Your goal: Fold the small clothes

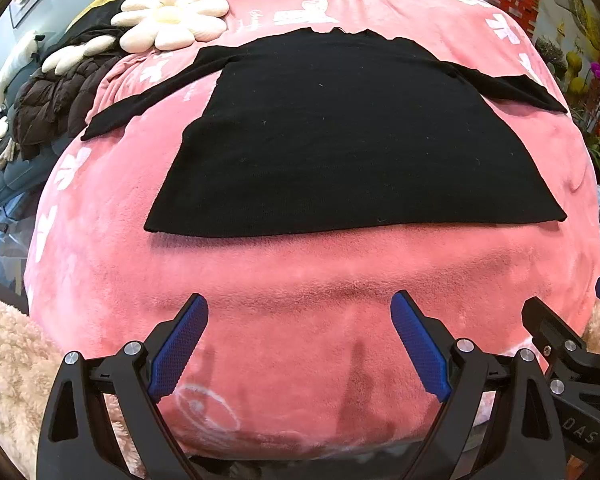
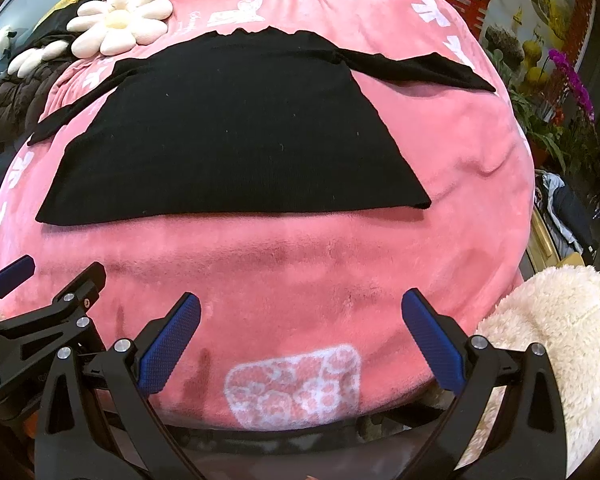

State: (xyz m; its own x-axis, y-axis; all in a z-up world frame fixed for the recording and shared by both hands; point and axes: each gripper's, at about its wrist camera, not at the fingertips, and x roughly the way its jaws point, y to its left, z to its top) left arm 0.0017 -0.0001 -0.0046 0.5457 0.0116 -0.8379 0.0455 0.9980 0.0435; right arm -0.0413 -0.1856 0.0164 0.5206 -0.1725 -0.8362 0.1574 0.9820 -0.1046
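Note:
A black long-sleeved top (image 1: 340,140) lies flat on a pink plush blanket (image 1: 300,280), hem toward me and both sleeves spread out to the sides. It also shows in the right wrist view (image 2: 236,136). My left gripper (image 1: 300,312) is open and empty, hovering over bare blanket in front of the hem. My right gripper (image 2: 300,312) is open and empty too, beside the left one and also short of the hem. Each gripper shows at the edge of the other's view.
A white daisy-shaped cushion (image 1: 172,16) lies at the blanket's far left, next to a dark brown puffer jacket (image 1: 56,100). A cream fleece throw (image 2: 560,340) sits at the near right. Potted flowers (image 2: 572,80) stand off to the right.

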